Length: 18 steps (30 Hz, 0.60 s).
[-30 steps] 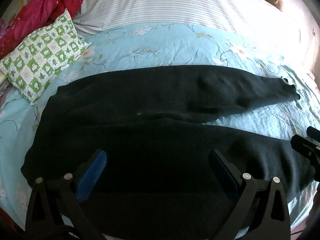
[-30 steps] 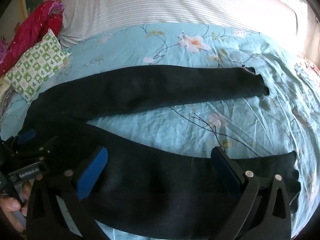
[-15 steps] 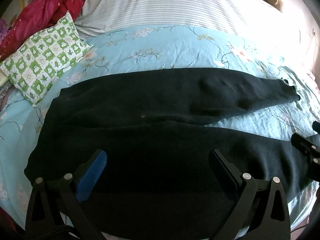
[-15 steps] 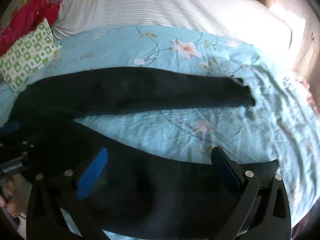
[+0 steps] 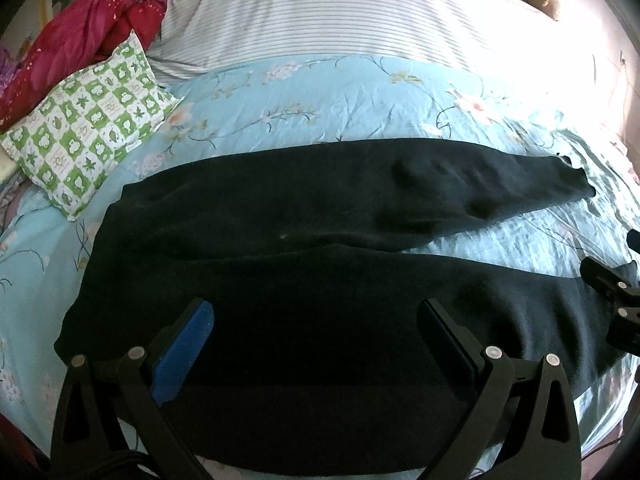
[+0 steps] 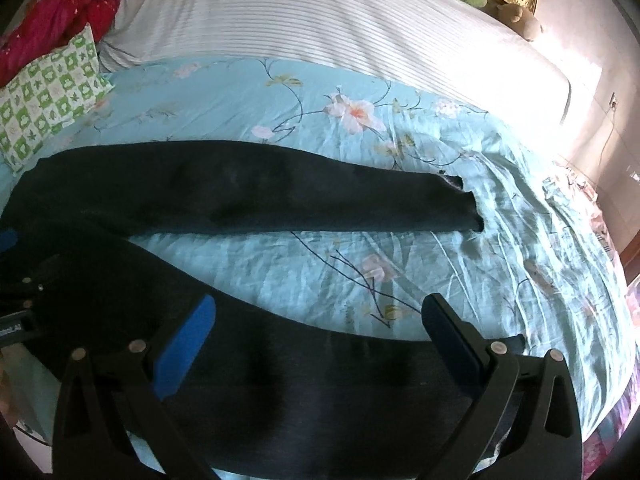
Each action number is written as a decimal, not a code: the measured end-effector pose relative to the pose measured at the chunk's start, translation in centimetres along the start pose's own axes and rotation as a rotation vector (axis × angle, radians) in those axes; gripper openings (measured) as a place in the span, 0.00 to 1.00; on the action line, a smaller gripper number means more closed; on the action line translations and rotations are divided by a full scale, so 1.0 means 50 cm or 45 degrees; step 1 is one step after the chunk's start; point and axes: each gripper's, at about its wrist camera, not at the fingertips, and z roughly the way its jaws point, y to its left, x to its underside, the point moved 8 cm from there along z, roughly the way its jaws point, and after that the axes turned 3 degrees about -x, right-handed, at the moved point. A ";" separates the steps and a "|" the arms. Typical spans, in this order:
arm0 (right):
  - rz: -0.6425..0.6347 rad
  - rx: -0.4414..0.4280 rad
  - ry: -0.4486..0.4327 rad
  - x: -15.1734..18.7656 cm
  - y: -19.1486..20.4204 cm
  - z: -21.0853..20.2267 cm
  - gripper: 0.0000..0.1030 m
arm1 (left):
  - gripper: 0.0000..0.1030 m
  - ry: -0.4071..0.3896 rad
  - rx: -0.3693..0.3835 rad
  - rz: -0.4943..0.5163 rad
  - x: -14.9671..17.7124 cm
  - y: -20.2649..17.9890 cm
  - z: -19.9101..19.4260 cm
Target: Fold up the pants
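The bed (image 6: 400, 32) is filling both views, its striped white cover lying toward twelve o'clock and a thin, creased blue floral sheet (image 6: 320, 264) spreading over the near half. The pants (image 5: 320, 280) are lying flat on that sheet, waist toward nine o'clock and cuffs toward three. They are black, matte and soft-looking, perhaps knit. The far leg (image 6: 248, 192) is running straight, while the near leg (image 6: 320, 392) is angling away from it, leaving a wedge of sheet widening toward three o'clock.

The step in hand seems to be the first lengthwise fold, laying one leg over the other. To do it well, both grippers should be pinching the near edge at once, one by the waist and one by the cuff, taking the full thickness of cloth. Lifting evenly should stop the limp middle from sagging, and the cuffs and outer seams should be lining up before release.

At ten o'clock a green-checked pillow (image 5: 88, 132) is resting against a crumpled red quilt (image 5: 80, 32).

The left gripper (image 5: 316, 320) is hovering over the seat of the pants with its jaws spread wide and nothing between them. The right gripper (image 6: 318, 316) is hovering over the near leg close to its cuff, jaws equally wide and empty. Each has one blue pad and one dark one.
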 end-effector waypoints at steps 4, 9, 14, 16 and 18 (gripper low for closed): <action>-0.014 -0.004 0.021 0.000 0.006 0.008 1.00 | 0.99 0.006 -0.004 0.003 0.004 -0.001 0.000; -0.036 -0.010 0.043 0.004 0.015 0.020 1.00 | 0.99 0.014 -0.011 0.005 0.004 -0.002 0.004; -0.043 -0.004 0.066 0.006 0.015 0.029 1.00 | 0.99 0.027 -0.011 0.009 0.005 0.002 0.010; -0.039 -0.005 0.076 0.006 0.013 0.032 1.00 | 0.99 0.029 -0.010 0.011 0.004 0.002 0.012; -0.035 -0.008 0.083 0.007 0.012 0.034 1.00 | 0.99 0.029 -0.006 0.015 0.003 0.004 0.013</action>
